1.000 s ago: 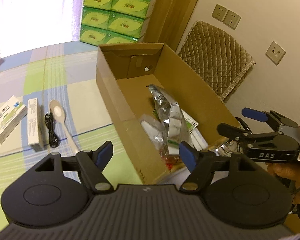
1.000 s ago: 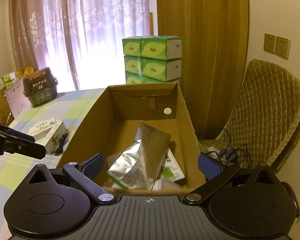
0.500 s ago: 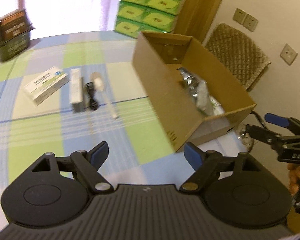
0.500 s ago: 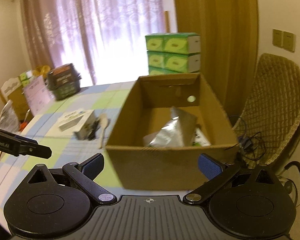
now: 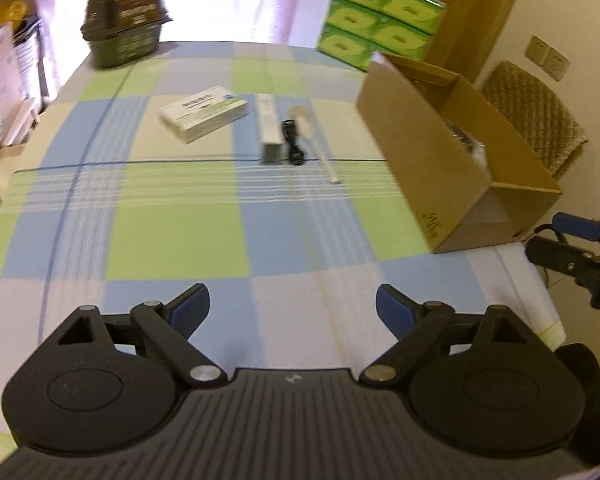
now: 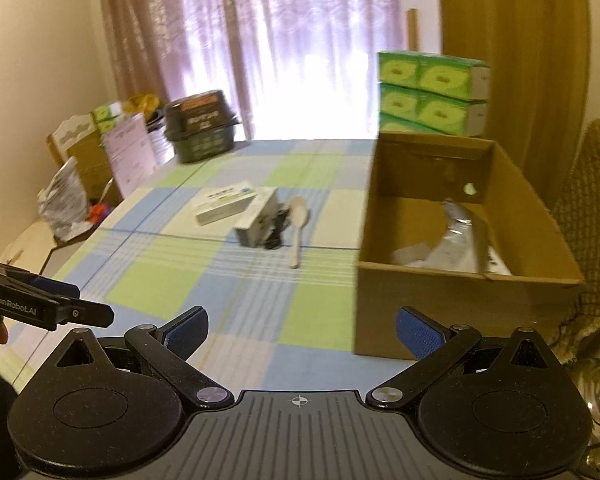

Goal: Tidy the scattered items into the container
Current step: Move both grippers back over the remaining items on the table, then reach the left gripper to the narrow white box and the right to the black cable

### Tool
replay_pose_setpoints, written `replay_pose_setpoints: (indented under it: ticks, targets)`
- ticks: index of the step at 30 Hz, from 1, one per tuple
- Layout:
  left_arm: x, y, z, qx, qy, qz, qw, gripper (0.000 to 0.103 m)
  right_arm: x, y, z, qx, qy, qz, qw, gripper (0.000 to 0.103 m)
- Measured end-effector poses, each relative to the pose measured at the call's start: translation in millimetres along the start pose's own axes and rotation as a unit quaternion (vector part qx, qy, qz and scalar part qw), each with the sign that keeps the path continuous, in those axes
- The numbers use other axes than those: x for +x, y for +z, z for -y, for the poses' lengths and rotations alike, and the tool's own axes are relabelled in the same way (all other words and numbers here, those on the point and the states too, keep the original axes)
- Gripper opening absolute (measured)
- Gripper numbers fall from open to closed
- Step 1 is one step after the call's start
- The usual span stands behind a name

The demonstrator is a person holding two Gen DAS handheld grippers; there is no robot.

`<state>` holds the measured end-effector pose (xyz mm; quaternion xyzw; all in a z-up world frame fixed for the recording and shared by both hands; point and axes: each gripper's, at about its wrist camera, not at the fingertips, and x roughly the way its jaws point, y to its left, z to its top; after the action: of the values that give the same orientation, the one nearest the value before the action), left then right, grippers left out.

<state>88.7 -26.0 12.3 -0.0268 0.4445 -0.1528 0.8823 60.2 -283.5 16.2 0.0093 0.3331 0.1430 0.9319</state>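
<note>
left claw [image 5: 292, 306] spread wide, empty | right claw [image 6: 302, 330] likewise | flat carton [image 5: 203, 113], slim box [image 5: 269, 128], black cable [image 5: 293, 142], spoon [image 5: 314, 134] mid-worktop, beside cardboard box [image 5: 412, 148] at right edge | all likely light — cartons stiff, pinch narrow sides; spoon slippery, take handle; cable floppy

Spoon [image 5: 309, 128] lies left of cardboard box [image 5: 420, 156].
</note>
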Motion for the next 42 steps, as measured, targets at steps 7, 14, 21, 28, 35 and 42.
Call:
replay_pose_setpoints:
  ticks: [7, 14, 21, 28, 35, 42]
  targets:
    - [-9, -10, -31, -0.024, 0.019, 0.006, 0.9995, 0.090, 14, 0, -16, -0.012, 0.009, -0.018, 1.000, 0.103]
    - [-8, -15, -41, -0.034, 0.023, 0.003, 0.9992, 0.091, 21, -1, -26, -0.019, 0.013, -0.031, 0.999, 0.103]
    - [-4, -21, -42, -0.037, 0.022, -0.002, 0.9991, 0.091, 29, -5, -30, -0.022, 0.018, -0.044, 0.999, 0.103]
    - [1, -23, -43, -0.036, 0.025, -0.006, 0.9990, 0.092, 37, -5, -35, -0.022, 0.022, -0.052, 0.998, 0.103]
    - [9, -24, -42, -0.031, 0.026, -0.012, 0.9991, 0.092, 49, -5, -40, -0.022, 0.026, -0.062, 0.997, 0.103]
    - [20, -19, -44, -0.022, 0.026, -0.012, 0.9994, 0.092, 71, -4, -47, -0.025, 0.028, -0.076, 0.996, 0.103]
